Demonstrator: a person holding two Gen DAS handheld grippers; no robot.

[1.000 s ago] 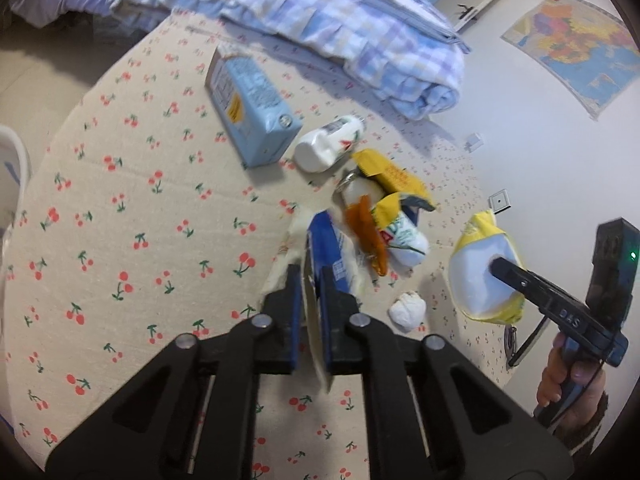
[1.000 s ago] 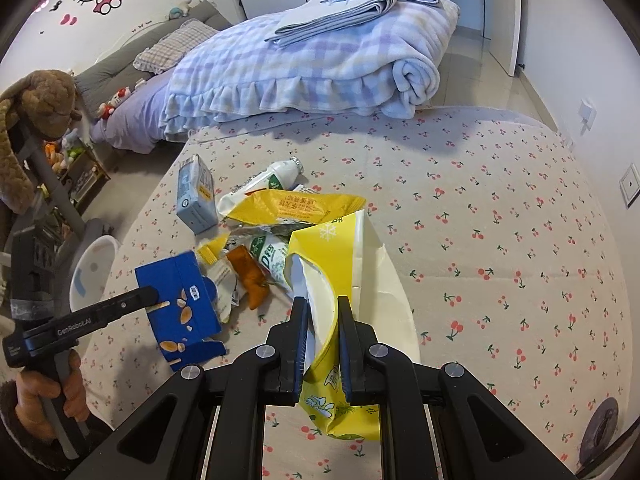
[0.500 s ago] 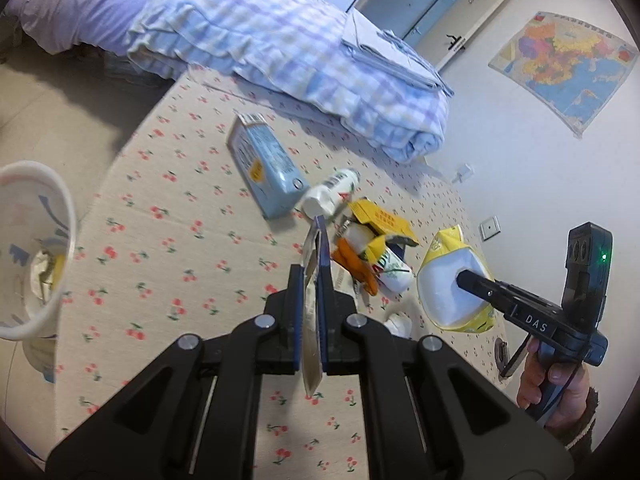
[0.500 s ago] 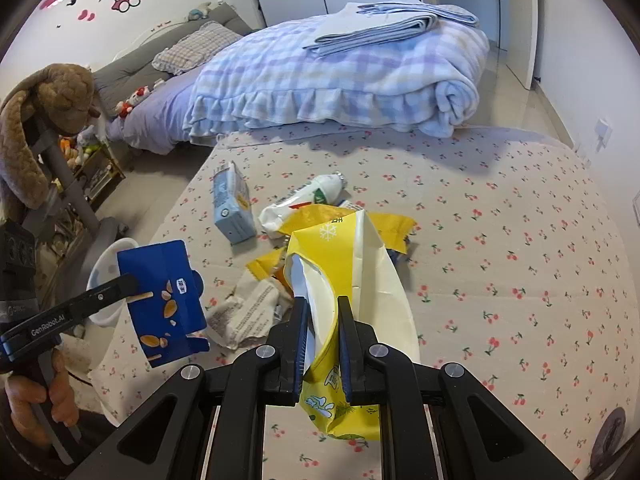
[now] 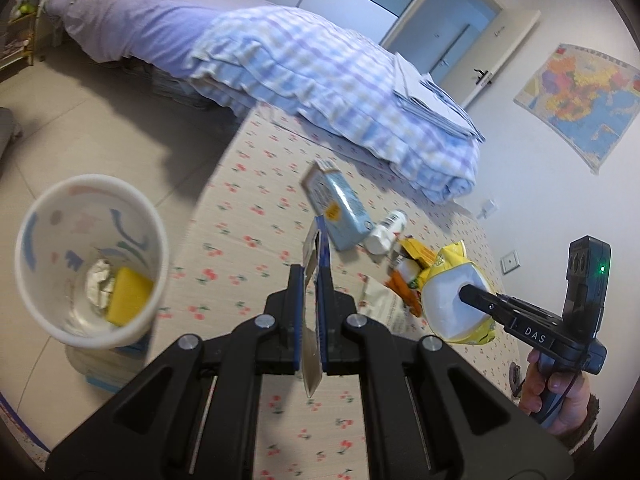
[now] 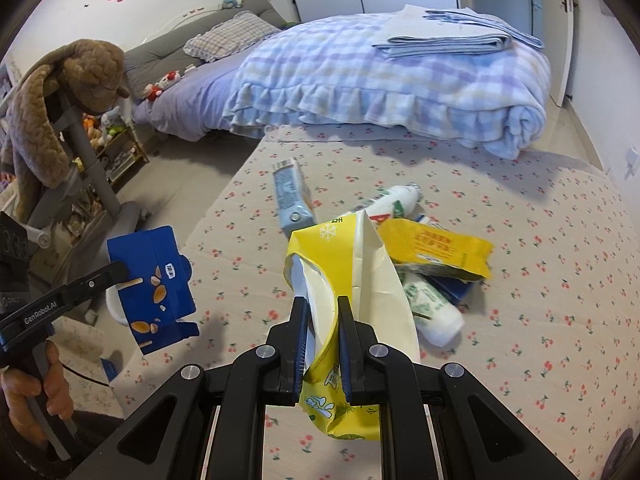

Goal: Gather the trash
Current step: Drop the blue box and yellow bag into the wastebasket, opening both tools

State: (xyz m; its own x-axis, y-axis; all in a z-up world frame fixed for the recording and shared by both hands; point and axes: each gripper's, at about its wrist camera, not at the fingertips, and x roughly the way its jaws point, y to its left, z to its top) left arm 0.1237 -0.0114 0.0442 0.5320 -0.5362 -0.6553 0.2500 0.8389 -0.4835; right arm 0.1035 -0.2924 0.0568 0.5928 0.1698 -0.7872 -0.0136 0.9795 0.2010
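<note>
- The left gripper (image 5: pixel 311 276) is clamped on a flattened blue box (image 6: pixel 154 284), seen edge-on between its jaws in the left wrist view; it hangs off the left edge of the mat (image 5: pixel 248 240), short of the bin.
- The right gripper (image 6: pixel 322 316) is clamped on a yellow bag (image 6: pixel 340 264) with a white lining, held up over the mat.
- The bin (image 5: pixel 36 216), a white tub on the floor just off the mat's left edge, already holds a crumpled wad and a yellow piece.
- Still on the mat, near its middle: a pale blue carton (image 6: pixel 290 196), two white bottles (image 6: pixel 394 200), a yellow wrapper (image 6: pixel 436 246) and scraps.
- Risk, as I judge it: the box is thin and gripped near one end, so it could pivot or slide out while being carried and land on the floor beside the bin.
- Let go before the box is above the opening and it would strike the rim and fall outside.
- The bag is limp and pinched by only one fold; a quick swing could pull it loose, or its free end could drag across the pile and knock a bottle rolling toward the mat's edge.
- With both hands heading for one bin, the grippers could collide over it.
</note>
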